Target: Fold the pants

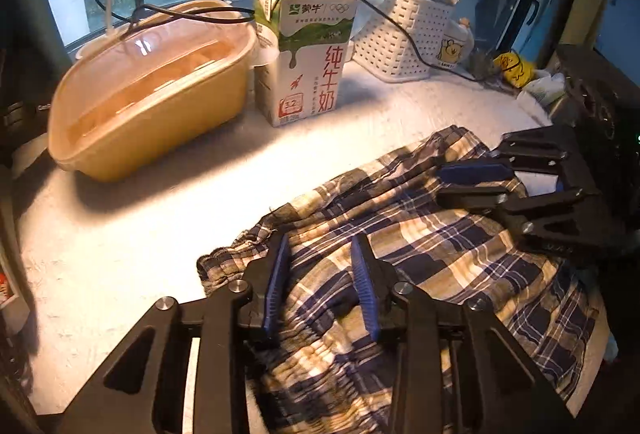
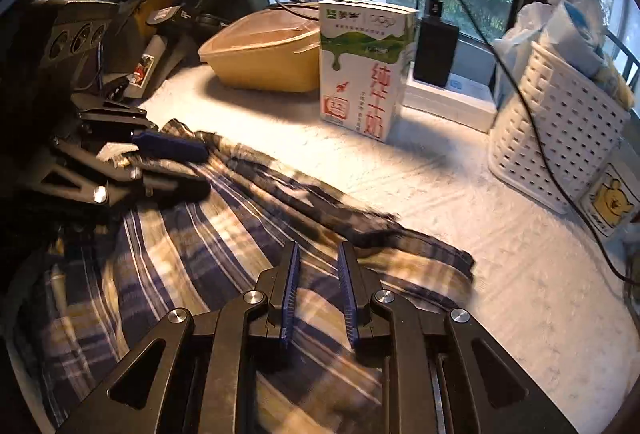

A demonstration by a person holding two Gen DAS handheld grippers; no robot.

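Both claws [image 1: 320,262] [image 2: 318,262] gape above plaid pants [image 1: 420,234]; only right view shows charger [image 2: 435,50]

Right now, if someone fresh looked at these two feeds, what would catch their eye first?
The plaid pants, rumpled across the pale table, with the left gripper and right gripper both poised over them, jaws apart. Behind stand a milk carton, between a tan lidded tub and a white basket.
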